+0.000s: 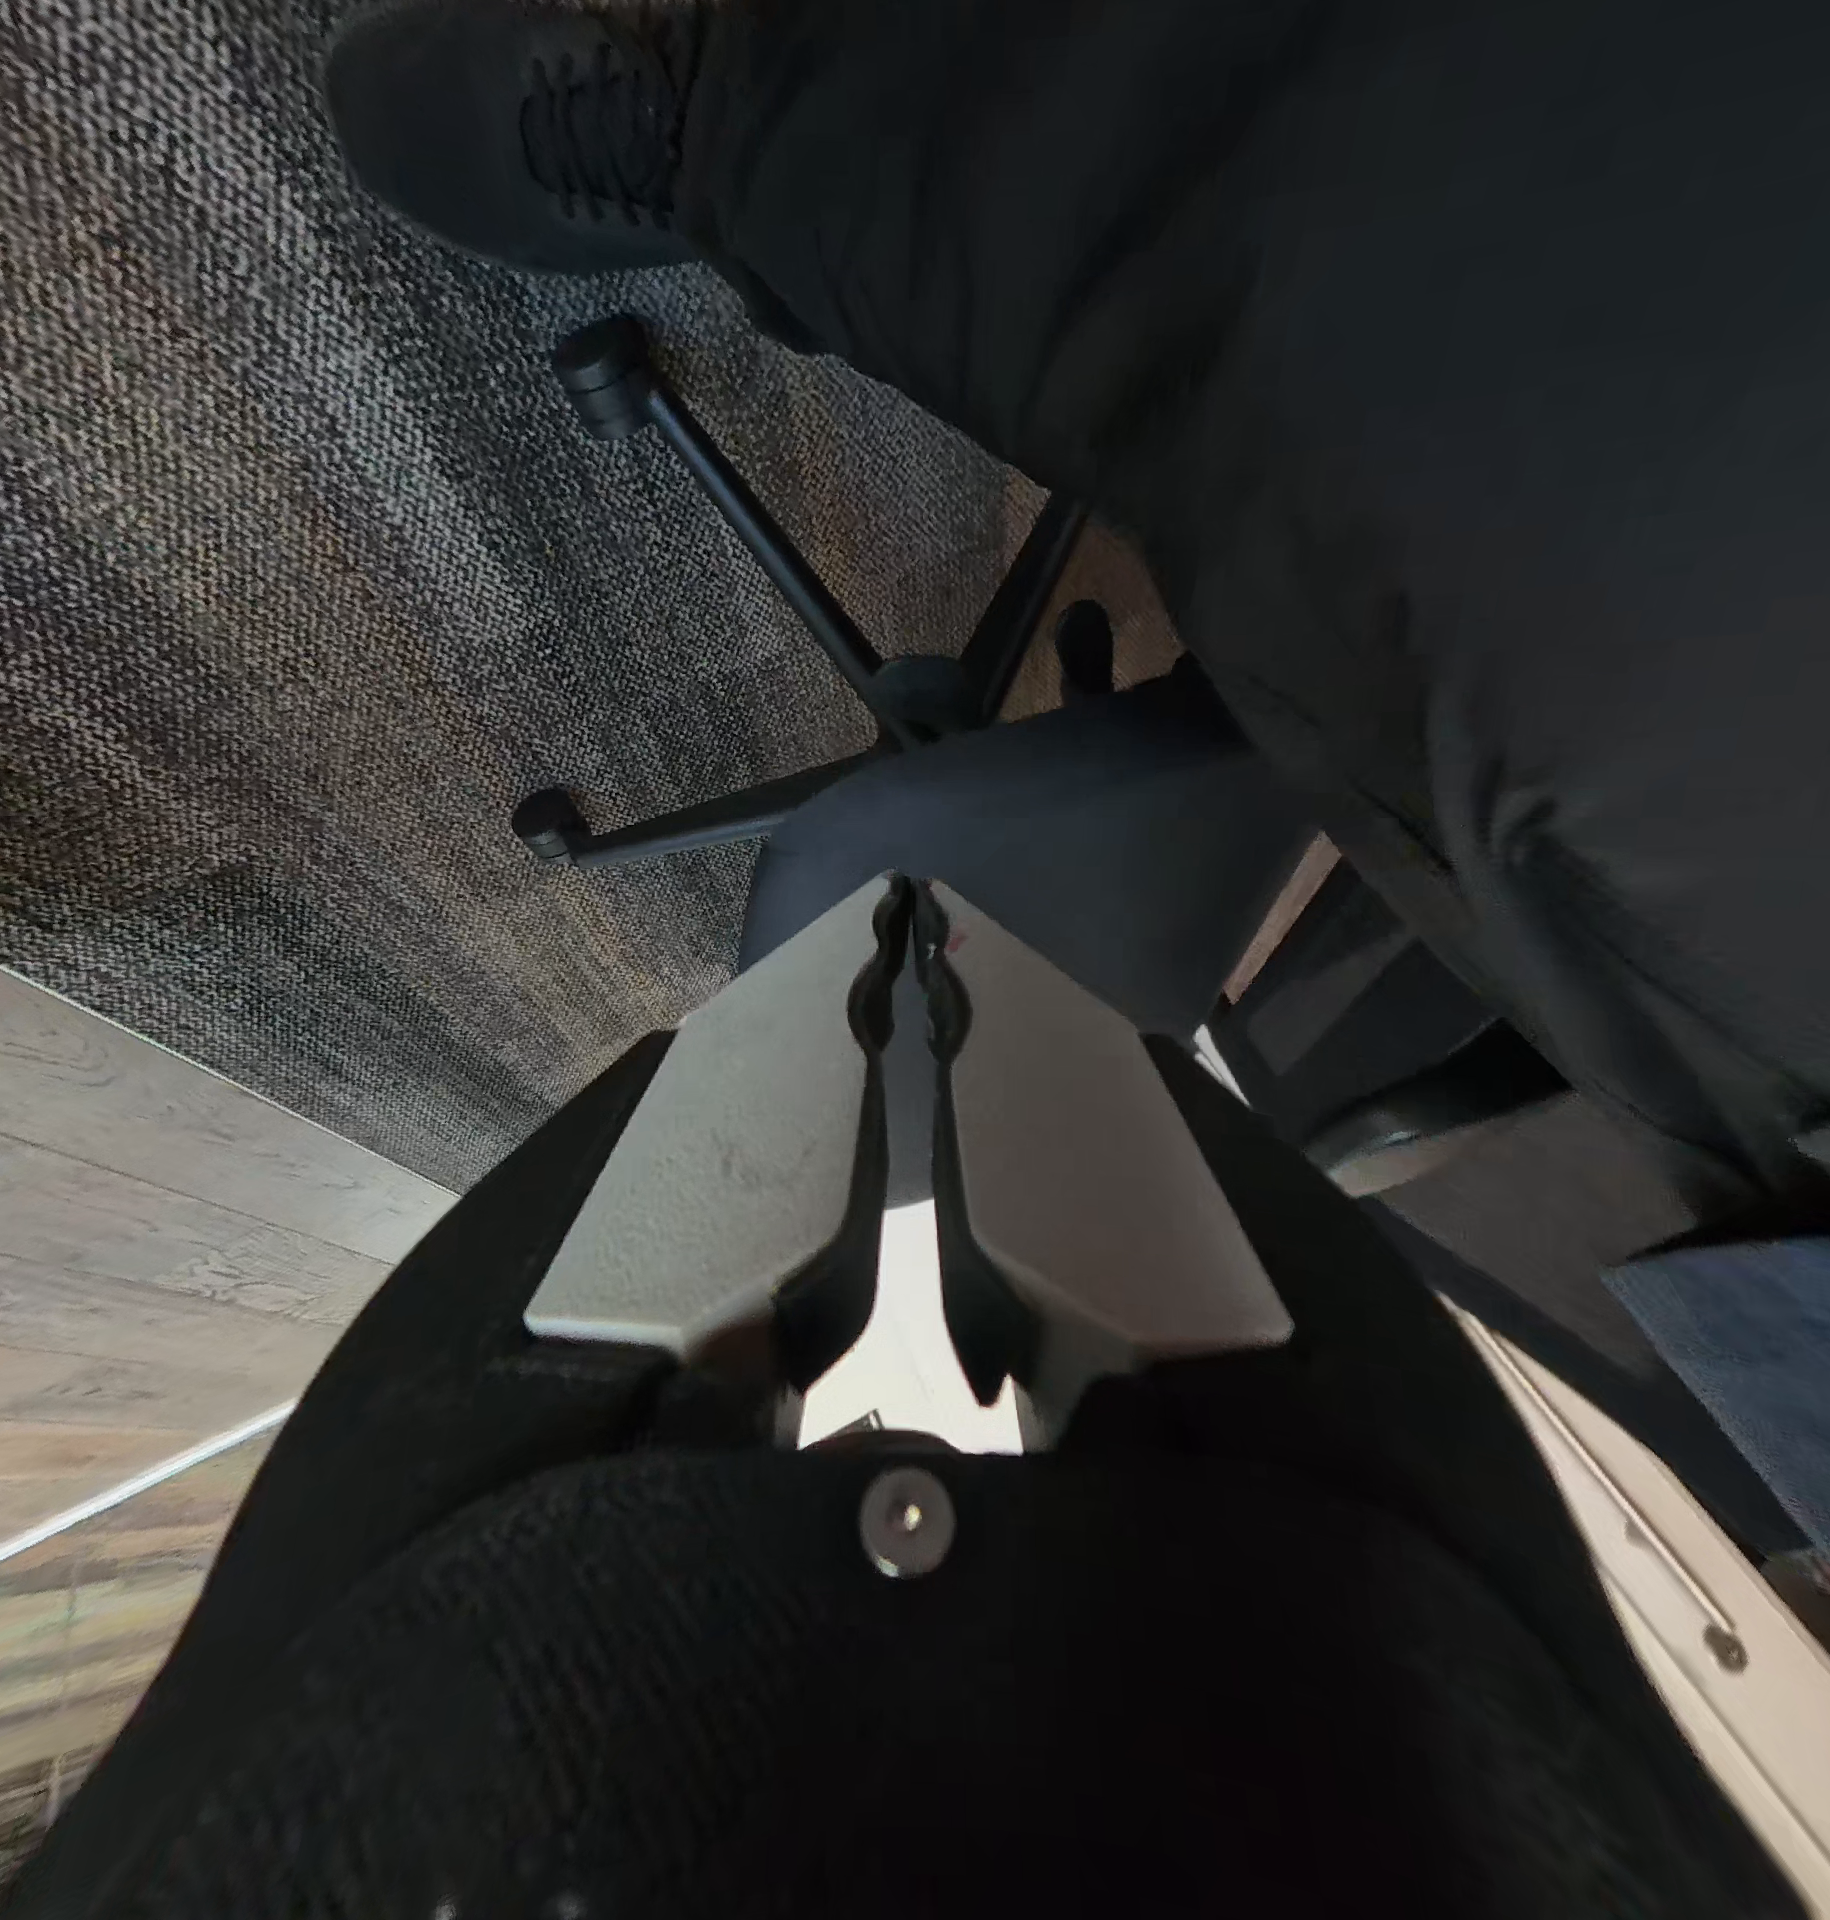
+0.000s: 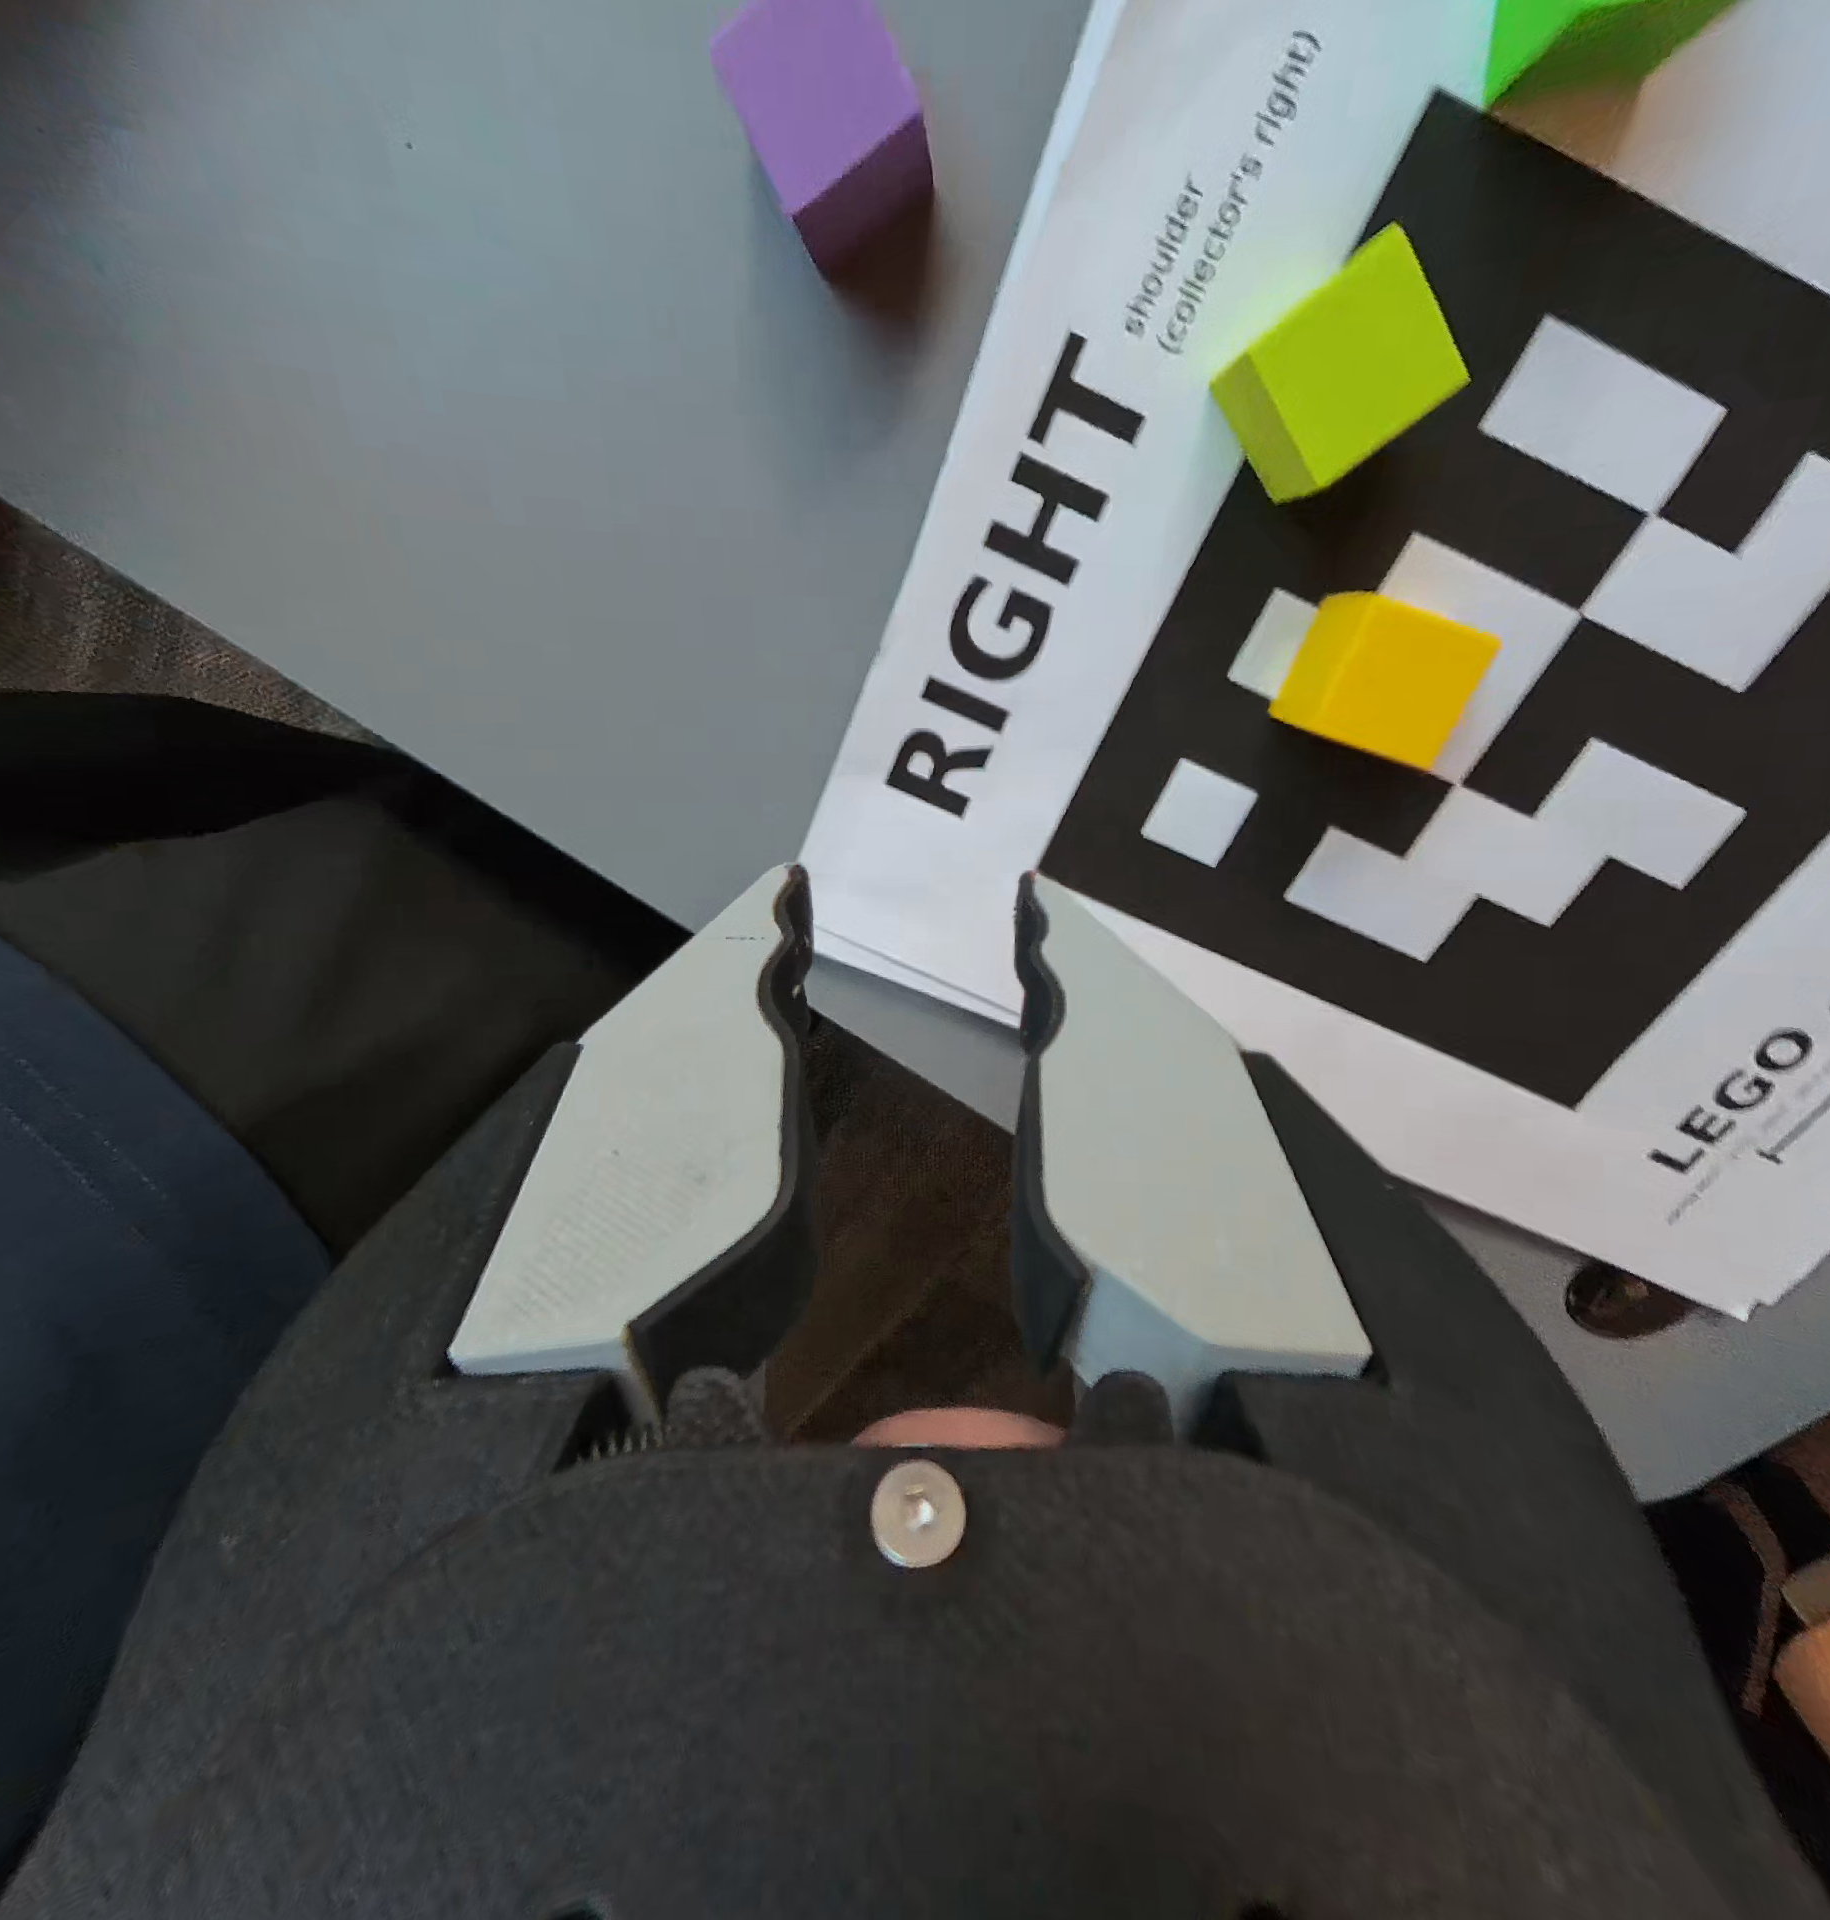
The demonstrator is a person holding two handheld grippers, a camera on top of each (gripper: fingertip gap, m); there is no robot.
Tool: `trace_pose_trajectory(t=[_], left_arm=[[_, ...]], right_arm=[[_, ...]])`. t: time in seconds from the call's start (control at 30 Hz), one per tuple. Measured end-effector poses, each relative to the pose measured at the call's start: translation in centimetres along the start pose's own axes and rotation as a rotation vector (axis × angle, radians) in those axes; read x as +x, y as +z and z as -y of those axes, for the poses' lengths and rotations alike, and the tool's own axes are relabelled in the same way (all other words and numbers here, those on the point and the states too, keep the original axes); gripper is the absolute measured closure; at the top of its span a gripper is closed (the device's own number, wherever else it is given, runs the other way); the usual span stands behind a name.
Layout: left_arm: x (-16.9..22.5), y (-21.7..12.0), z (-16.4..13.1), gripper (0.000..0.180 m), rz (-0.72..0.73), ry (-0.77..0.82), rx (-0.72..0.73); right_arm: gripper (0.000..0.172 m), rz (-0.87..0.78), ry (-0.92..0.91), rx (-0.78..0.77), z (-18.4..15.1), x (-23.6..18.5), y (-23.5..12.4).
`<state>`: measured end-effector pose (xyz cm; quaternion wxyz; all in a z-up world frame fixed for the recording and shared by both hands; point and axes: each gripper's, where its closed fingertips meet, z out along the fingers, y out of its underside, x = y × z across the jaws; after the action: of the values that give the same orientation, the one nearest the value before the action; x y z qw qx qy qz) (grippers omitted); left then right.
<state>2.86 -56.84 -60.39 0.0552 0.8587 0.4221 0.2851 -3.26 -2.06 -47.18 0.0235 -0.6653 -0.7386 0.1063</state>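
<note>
Two grippers, each w/ grey fingers and black wavy pads. Left gripper (image 1: 912, 914) points down at the floor, pads together at the tips, nothing between them. Below it: speckled grey carpet (image 1: 267, 520), black chair base (image 1: 745, 582) w/ castors, a dark shoe (image 1: 516, 135) at top, dark trousers (image 1: 1410, 416) filling the right side. Pale wood-look floor strip (image 1: 111, 1195) at lower left.

Right gripper (image 2: 911, 925) is partly open, a clear gap between pads, holding nothing. Its tips hang over the near edge of a grey table (image 2: 423, 416), just at the corner of a white printed sheet (image 2: 952, 831) w/ a black-and-white square marker (image 2: 1513, 883). On the sheet: yellow block (image 2: 1384, 681) on the marker, lime-green block (image 2: 1337, 364) farther on, straddling the marker edge. Purple block (image 2: 828, 135) sits on bare table, left of the sheet. Bright green block (image 2: 1576, 42) cut off at the top edge. All blocks well apart from the fingers.
</note>
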Motion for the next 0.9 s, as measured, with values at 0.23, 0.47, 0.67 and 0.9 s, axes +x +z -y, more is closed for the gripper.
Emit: trace_pose_trajectory(t=[0.23, 0.47, 0.67, 0.9], left_arm=[[-0.6, -1.9, 1.2, 0.172, 0.118, -0.184, 0.114], [11.2, -1.3, 0.5, 0.141, 0.025, -0.18, 0.212], [23.8, -3.1, 6.9, 0.149, 0.183, 0.208, 0.225], [28.1, -11.4, 20.3, 0.144, 0.446, 0.493, 0.327]], right_arm=[[0.139, 0.053, -0.025, 0.14, 1.0, 3.4, -1.0], [0.141, 0.273, -0.162, 0.238, 3.4, 6.2, 0.3], [0.145, 0.44, -0.179, 0.251, 1.5, 7.5, 0.0], [0.145, 0.496, -0.219, 0.371, 2.2, 8.1, -3.2]])
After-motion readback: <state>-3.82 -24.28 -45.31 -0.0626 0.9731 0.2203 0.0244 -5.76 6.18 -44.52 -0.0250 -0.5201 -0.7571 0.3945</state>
